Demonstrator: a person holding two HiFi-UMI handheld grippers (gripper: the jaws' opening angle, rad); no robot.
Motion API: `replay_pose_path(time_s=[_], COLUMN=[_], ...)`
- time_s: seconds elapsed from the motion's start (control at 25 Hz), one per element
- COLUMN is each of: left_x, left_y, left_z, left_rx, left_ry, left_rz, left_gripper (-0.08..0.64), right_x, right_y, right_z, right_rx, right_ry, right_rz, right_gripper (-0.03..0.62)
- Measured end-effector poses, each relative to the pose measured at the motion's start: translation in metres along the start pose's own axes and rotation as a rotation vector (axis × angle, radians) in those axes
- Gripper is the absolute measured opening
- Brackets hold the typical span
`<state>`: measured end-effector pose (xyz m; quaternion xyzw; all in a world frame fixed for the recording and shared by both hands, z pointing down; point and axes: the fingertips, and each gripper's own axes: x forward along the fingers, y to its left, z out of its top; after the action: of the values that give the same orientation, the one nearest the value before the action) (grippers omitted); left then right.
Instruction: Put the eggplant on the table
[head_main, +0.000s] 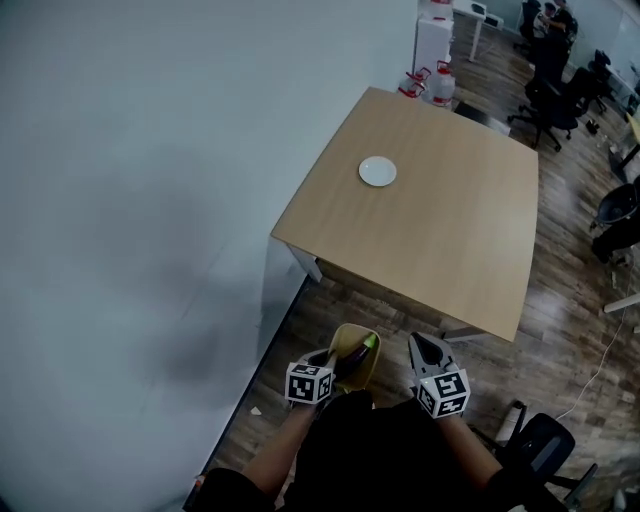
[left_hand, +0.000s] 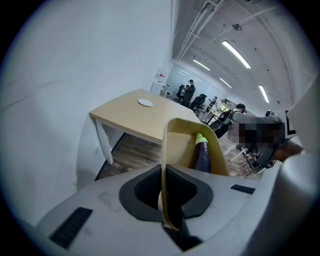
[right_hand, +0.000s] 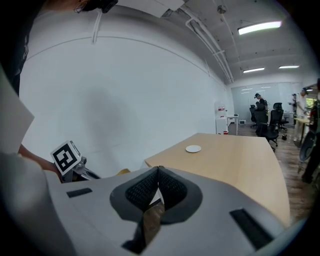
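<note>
Left hand-held gripper (head_main: 337, 363) is clamped on the thin wall of a mustard-yellow tub (head_main: 357, 340), its jaws pressed shut on either side of the rim in the left gripper view (left_hand: 162, 189). The eggplant (head_main: 354, 360) lies inside that tub, dark purple with its green cap (left_hand: 200, 138) toward the far end, so it is carried off the worktop (head_main: 450, 230). The right hand-held gripper (head_main: 420, 342) is just beside the tub, its jaws closed tip to tip on nothing (right_hand: 158, 170).

Both hand-held grippers are over the wooden floor (head_main: 560, 330), short of the worktop's near edge and apart from it. The worktop's left edge runs close along the pale wall (head_main: 150, 200), with only a narrow gap there. Its surface is bare wood except for a small white plate (head_main: 377, 171) well back toward the far left. Jugs (head_main: 441, 84) stand on the floor past the far corner. An office chair (head_main: 540, 440) sits at the lower right, clear of the near edge.
</note>
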<state>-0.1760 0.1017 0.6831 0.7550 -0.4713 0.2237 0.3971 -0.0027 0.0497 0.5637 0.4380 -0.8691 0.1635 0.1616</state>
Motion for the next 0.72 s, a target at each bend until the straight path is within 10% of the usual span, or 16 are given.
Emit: replay_pose_path(time_s=[0.72], left_x=[0.056], left_y=[0.093], left_z=[0.071], left_rx=[-0.022], left_ry=[-0.003], left_rz=[0.025], left_gripper=[0.02], right_x=[0.107], right_y=[-0.007], right_z=[0.041], right_rx=[0.005], right_ry=[-0.036], right_rz=[-0.022], right_gripper=[0.06])
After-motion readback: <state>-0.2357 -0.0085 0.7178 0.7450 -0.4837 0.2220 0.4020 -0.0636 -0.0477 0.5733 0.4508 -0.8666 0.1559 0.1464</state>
